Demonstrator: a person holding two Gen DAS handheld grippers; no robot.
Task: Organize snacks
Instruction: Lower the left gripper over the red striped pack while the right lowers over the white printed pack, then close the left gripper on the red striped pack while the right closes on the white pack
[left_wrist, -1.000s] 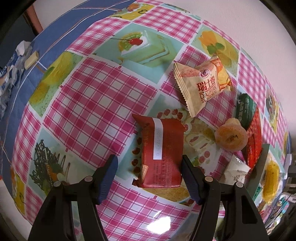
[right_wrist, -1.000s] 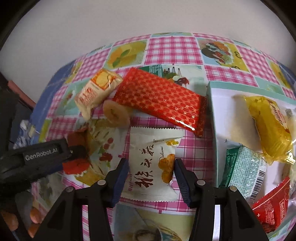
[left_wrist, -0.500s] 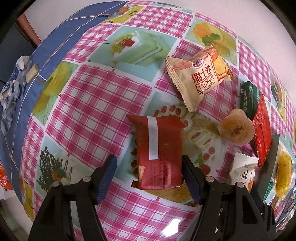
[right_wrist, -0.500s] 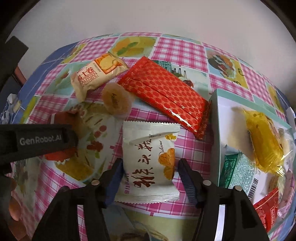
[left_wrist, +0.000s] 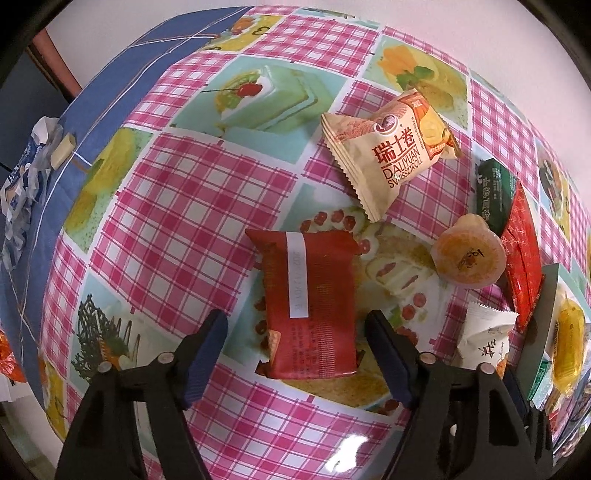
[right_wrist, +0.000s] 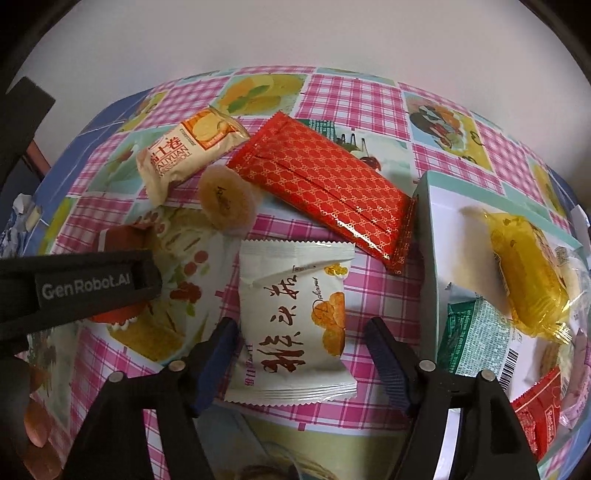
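I see my left gripper (left_wrist: 295, 338) gaping around the dark-red foil snack packet (left_wrist: 308, 299), right gripper (right_wrist: 301, 347) astride the white crimped snack pouch (right_wrist: 295, 314) — neither pinched.

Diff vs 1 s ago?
Right gripper widened around the white packet; left gripper opened slightly around the dark red packet. Neither pinches its packet. All snacks lie where they were, on the cloth or in the box.

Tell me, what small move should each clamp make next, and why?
Probably close. The left gripper straddles the dark red packet and the right gripper straddles the white packet, pads apart from the wrappers, both flat on the tablecloth.
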